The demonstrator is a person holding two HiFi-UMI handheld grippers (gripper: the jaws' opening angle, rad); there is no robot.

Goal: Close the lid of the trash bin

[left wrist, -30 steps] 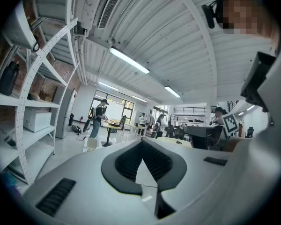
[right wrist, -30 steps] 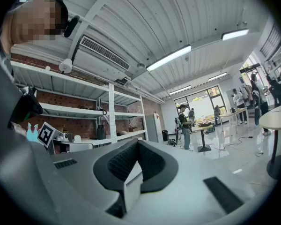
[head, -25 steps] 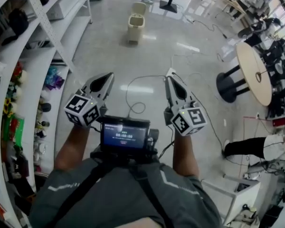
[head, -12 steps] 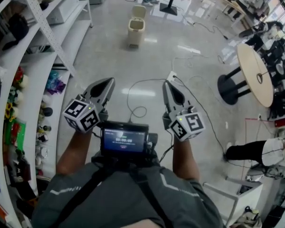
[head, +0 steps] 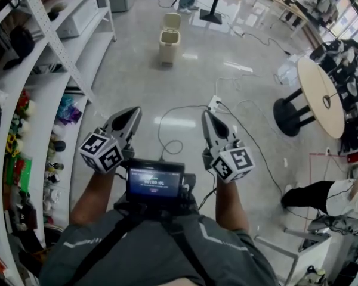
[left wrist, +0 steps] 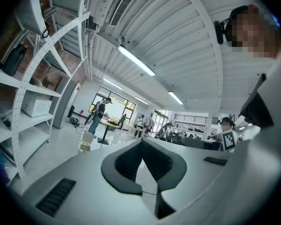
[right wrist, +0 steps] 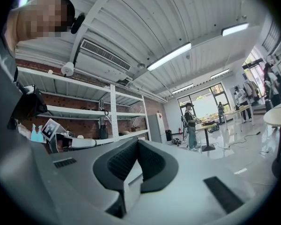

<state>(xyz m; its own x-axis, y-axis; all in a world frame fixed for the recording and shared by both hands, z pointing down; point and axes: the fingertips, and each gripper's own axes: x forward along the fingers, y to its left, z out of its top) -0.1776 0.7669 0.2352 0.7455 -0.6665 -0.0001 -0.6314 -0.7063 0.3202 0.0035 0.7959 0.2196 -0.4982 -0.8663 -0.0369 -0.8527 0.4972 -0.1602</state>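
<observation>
Trash bin (head: 167, 43) lid (head: 173, 20) up, nothing done yet. Left tool (head: 133, 111) & right tool (head: 207, 115) clenched, empty, well short of bin.

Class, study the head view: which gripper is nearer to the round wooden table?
Right. The right gripper has the round table well off to its right; the left gripper is farther still, on the right gripper's other side.

Glossy floor (head: 131, 82) under open-lidded trash bin (head: 168, 40), looping cable (head: 159, 127), round table (head: 313, 82).
</observation>
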